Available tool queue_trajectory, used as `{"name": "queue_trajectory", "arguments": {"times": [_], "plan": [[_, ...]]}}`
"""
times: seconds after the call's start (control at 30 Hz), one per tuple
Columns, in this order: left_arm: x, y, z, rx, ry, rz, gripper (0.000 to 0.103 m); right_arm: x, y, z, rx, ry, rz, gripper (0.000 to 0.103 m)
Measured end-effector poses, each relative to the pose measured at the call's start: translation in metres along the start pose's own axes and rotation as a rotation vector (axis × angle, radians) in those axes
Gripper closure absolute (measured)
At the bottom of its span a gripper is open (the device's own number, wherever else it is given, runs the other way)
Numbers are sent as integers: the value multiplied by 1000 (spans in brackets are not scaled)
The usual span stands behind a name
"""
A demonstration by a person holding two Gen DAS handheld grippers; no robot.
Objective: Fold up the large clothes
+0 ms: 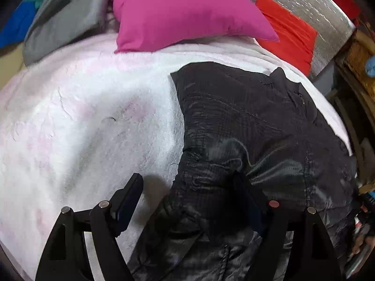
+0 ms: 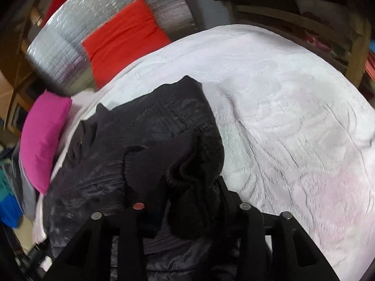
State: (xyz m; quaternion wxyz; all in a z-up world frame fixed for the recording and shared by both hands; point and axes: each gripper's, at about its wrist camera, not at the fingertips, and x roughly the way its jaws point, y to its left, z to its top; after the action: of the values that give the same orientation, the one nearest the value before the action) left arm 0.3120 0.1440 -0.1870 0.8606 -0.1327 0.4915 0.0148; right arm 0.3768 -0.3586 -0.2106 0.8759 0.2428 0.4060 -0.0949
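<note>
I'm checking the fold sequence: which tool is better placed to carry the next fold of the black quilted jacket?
Probably the right tool: bunched ribbed fabric of the black quilted jacket already sits between its fingers. The left tool stands wide open over the jacket's edge on the white fleece blanket, holding nothing.

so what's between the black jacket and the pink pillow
Only bare white blanket lies between the black jacket and pink pillow, shown in the left wrist view.
</note>
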Motion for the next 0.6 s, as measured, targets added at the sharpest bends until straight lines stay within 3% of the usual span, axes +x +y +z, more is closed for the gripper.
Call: {"name": "queue_trajectory", "arguments": {"times": [0.13, 0.2, 0.3, 0.47, 0.6], "plan": [[-23, -14, -8, 113, -67, 93, 23, -18, -6, -11, 43, -61, 13, 46], [-35, -20, -9, 161, -89, 122, 23, -26, -9, -17, 66, -89, 39, 34], [-49, -25, -13, 213, -134, 144, 19, -43, -13, -28, 63, -125, 29, 25], [-60, -19, -12, 207, -148, 130, 18, -49, -14, -30, 44, -107, 21, 25], [-64, -12, -6, 180, -163, 102, 18, -42, -19, -19, 100, -82, 63, 22]]}}
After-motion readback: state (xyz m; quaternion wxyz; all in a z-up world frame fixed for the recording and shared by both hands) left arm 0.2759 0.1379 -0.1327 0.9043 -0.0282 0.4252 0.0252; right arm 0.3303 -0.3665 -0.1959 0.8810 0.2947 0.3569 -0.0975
